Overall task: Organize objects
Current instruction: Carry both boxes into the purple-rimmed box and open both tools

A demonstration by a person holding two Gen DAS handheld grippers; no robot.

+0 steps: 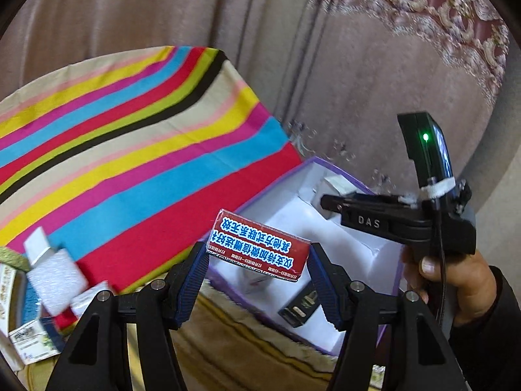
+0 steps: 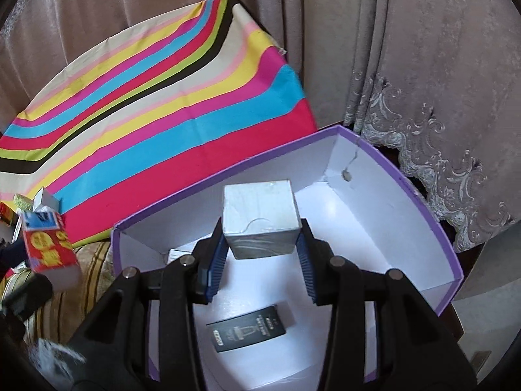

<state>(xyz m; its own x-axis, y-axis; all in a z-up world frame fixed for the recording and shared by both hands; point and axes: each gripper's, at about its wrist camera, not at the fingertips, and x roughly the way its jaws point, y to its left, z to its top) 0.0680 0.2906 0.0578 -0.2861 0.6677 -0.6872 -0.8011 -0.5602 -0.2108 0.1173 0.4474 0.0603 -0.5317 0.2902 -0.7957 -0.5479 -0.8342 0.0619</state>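
I take the purple-walled cardboard box with the white inside [image 2: 420, 192] as my landmark. My right tool [image 2: 260, 244] pinches a small silver-grey cube carton [image 2: 260, 218] between its blue pads, and it hangs above the box's middle, inside the rim, with a black flat packet [image 2: 249, 327] lying on the box floor nearer me. My left tool [image 1: 259, 260] clamps a red carton with blue and white lettering [image 1: 260, 244] across its ends, so the carton's long axis runs from pad to pad; it sits over the box's near-left rim, not yet over the middle. I judge the right hand [image 1: 456, 273] nearer to a drop: straight down is open floor. The striped cloth [image 1: 130, 150] lies beyond the box's left wall.
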